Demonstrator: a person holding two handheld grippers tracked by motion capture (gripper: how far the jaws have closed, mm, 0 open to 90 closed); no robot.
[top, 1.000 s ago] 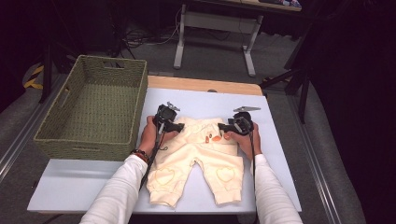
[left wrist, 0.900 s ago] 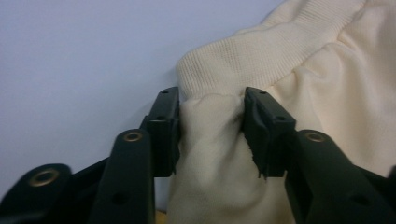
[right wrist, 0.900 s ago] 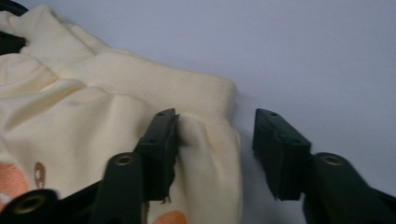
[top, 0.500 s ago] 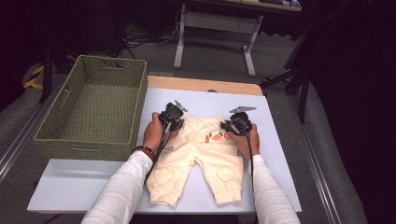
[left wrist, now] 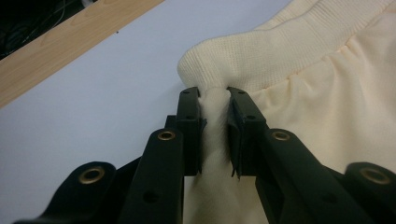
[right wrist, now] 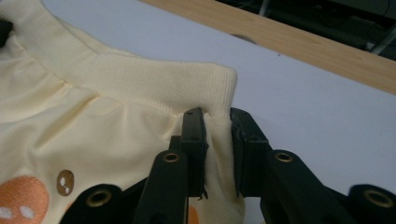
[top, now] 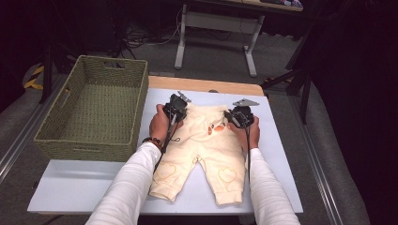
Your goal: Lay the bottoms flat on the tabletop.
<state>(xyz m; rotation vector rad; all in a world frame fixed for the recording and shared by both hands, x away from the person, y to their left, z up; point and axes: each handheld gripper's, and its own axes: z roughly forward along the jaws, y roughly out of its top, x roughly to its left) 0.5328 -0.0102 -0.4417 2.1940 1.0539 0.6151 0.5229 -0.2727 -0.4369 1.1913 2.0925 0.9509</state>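
Observation:
A pair of cream baby trousers (top: 206, 150) lies flat on the pale table (top: 94, 183), legs toward the person. My left gripper (top: 177, 110) sits at the left corner of the ribbed waistband (left wrist: 280, 51). Its jaws have just been closing, and the left gripper (left wrist: 213, 93) is shut on a pinch of fabric just below the rib. My right gripper (top: 239, 117) is at the waistband's (right wrist: 140, 79) right corner. Its jaws have also just been closing, and the right gripper (right wrist: 217, 116) is shut on a fold of cloth. An orange print (right wrist: 23, 198) shows on the front.
A green woven basket (top: 94, 112), empty, stands on the table's left part beside the trousers. A wooden strip (top: 206, 85) runs along the far edge. Beyond it on the floor stand metal table legs (top: 213, 23) and cables.
Both pairs of jaws have closed on the waistband corners. The left hand has shifted slightly up and inward with the cloth; the right hand has barely moved.

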